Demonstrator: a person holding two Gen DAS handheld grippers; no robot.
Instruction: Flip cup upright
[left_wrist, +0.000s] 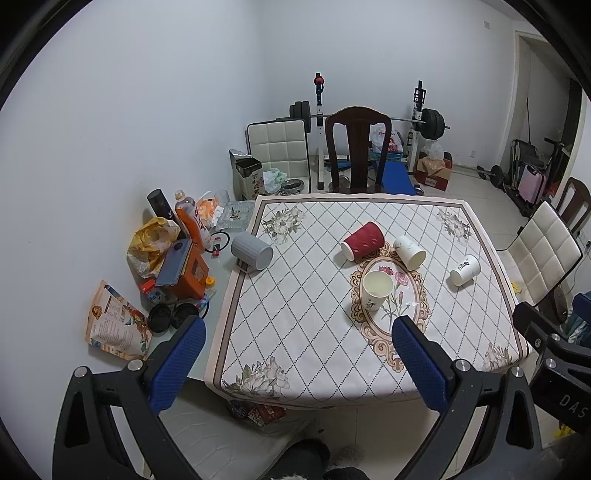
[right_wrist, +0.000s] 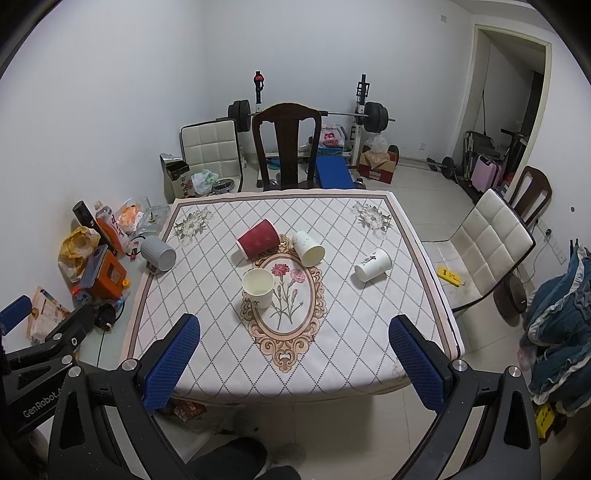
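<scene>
Several cups sit on the quilted tablecloth (left_wrist: 295, 332). A red ribbed cup (left_wrist: 364, 242) (right_wrist: 258, 238) lies on its side. Two white paper cups (left_wrist: 409, 252) (left_wrist: 464, 270) also lie on their sides, seen in the right wrist view too (right_wrist: 308, 248) (right_wrist: 373, 264). One white cup (left_wrist: 376, 290) (right_wrist: 258, 287) stands upright near the middle. A grey ribbed mug (left_wrist: 252, 253) (right_wrist: 159, 253) lies tipped at the left edge. My left gripper (left_wrist: 299, 363) and right gripper (right_wrist: 295, 363) are both open and empty, held above the near table edge, apart from all cups.
Clutter lies on the table's left strip: an orange box (left_wrist: 186, 275), a bottle (left_wrist: 190, 219), bags, a snack packet (left_wrist: 116, 321). A dark wooden chair (left_wrist: 358, 147) stands behind the table, a white padded chair (right_wrist: 487, 247) to the right, a barbell rack beyond.
</scene>
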